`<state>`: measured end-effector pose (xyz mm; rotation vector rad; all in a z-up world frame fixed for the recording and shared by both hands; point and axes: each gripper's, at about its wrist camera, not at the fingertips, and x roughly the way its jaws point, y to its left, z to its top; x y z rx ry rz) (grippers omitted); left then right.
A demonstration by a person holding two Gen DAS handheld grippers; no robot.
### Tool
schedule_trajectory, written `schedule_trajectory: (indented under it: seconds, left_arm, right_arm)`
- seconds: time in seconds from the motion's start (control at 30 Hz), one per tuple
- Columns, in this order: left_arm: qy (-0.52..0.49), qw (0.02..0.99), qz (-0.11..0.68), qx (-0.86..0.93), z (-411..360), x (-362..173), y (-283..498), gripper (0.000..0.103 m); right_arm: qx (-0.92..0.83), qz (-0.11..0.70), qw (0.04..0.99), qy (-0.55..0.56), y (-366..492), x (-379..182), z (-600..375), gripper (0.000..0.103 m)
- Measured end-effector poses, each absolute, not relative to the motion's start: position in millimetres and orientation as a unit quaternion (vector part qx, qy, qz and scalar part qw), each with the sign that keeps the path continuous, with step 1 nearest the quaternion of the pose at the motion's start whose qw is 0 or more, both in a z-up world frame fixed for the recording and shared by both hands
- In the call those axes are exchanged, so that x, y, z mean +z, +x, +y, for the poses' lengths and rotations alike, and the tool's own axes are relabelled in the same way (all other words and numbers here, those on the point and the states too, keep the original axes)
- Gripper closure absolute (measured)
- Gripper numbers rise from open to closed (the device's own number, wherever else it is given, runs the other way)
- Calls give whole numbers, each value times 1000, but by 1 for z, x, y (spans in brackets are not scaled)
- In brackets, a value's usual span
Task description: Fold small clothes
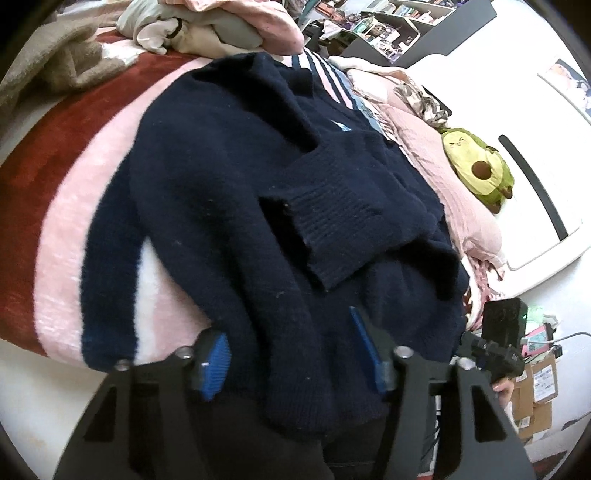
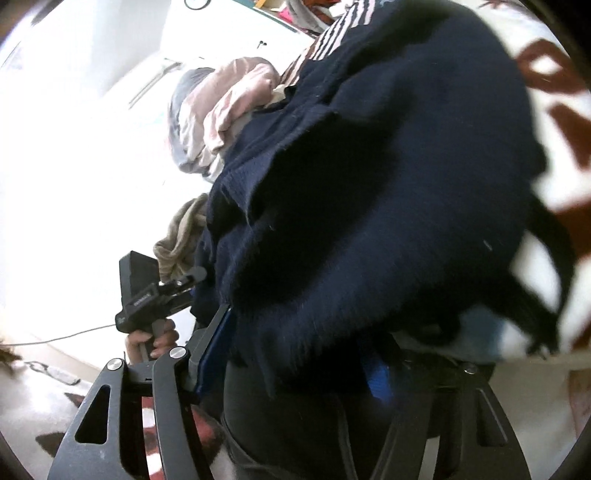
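Plainly, a navy knit sweater [image 1: 229,177] lies spread on a bed covered by a blanket [image 1: 55,192] with red, pink and white stripes, one ribbed cuff [image 1: 332,225] folded across the sweater's body. In the left wrist view, the left gripper [image 1: 291,358] sits at the sweater's near hem, its blue-padded fingers [image 1: 214,363] standing on either side of a band of the knit; the cloth lies between them, but the pads are apart from each other and whether they actually press the fabric cannot be told from this view. The right gripper [image 2: 291,354] is seen in its own view with the sweater bunched and draped over it, one blue pad [image 2: 378,380] partly hidden under the dark cloth, the other finger at the fabric's left edge; here too the knit fills the gap and a true pinch cannot be confirmed. Each camera catches the other tool at the side, with a person's hand [image 2: 155,341] wrapped around the handle of the left one. Beyond the sweater lie a heap of pale clothes [image 1: 207,26] at the far end of the bed, a pink quilt [image 1: 436,177] beside it, and an avocado plush toy [image 1: 476,166] resting against the quilt. Shelves [image 1: 391,22] crowded with small items stand in the background.
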<state>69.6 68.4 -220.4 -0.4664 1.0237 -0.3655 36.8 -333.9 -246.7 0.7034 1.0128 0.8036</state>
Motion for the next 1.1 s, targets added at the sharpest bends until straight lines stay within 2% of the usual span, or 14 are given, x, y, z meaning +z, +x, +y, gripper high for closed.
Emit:
schedule_trajectory:
  seconds: [0.07,0.13,0.17,0.2,0.23,0.27,0.6,1.1]
  left_arm:
    - [-224,828,484,-171,71,-221,71,65]
    - [-229,827,484,-172,74,-223,71,68]
    - [-228,827,484,-173,73,-223,71,70]
    - [-226,828,484,-173,74,-224,71,78]
    - [-224,828,484,-172,73,-223,72,81]
    - [-223,829,483,-173,73,-222,72,84]
    - [-233,857,416,-197,84,-179,56,87]
    - [-217,886,356,-204,89,-134,27,88]
  right_arm:
    - [375,458,739,322,39,-246,-332,44]
    - [375,458,739,322,42,-245,-332,50]
    - [374,456,742,320,43,-244,-333,60]
    - [369,453,747,316,44,-242,-333,66]
    - [366,452,750,314,45,-241,-331,82]
    - [365,453,751,313,47,-240,-330,92]
    - [390,388,786,281,33,-188,-328,94]
    - [407,345,804,263,4,-159,-331,95]
